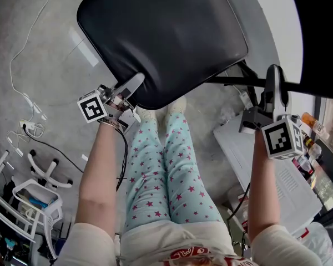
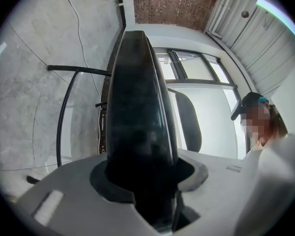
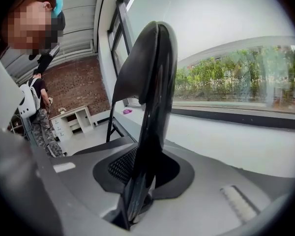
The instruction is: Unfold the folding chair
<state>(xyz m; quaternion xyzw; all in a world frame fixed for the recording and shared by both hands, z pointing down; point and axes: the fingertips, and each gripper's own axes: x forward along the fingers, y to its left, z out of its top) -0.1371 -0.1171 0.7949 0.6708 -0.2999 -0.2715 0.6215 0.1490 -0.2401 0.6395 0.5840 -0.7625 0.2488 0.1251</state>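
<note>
The black folding chair hangs in front of me, its padded seat (image 1: 166,32) tilted across the top of the head view. My left gripper (image 1: 132,85) is shut on the seat's near edge. In the left gripper view the seat (image 2: 137,107) stands edge-on between the jaws. The chair's black backrest (image 1: 322,32) fills the upper right, joined to the seat by a thin frame tube (image 1: 233,82). My right gripper (image 1: 275,79) is shut on the backrest's edge. The backrest panel (image 3: 152,82) runs up from between the jaws in the right gripper view.
My legs in star-print trousers (image 1: 166,170) stand below the seat on the grey concrete floor. A white wire rack (image 1: 22,198) and cables (image 1: 28,126) lie at the left. A white flat panel (image 1: 283,176) and bottles (image 1: 313,126) sit at the right. Another person (image 3: 39,112) stands near a white desk (image 3: 73,122).
</note>
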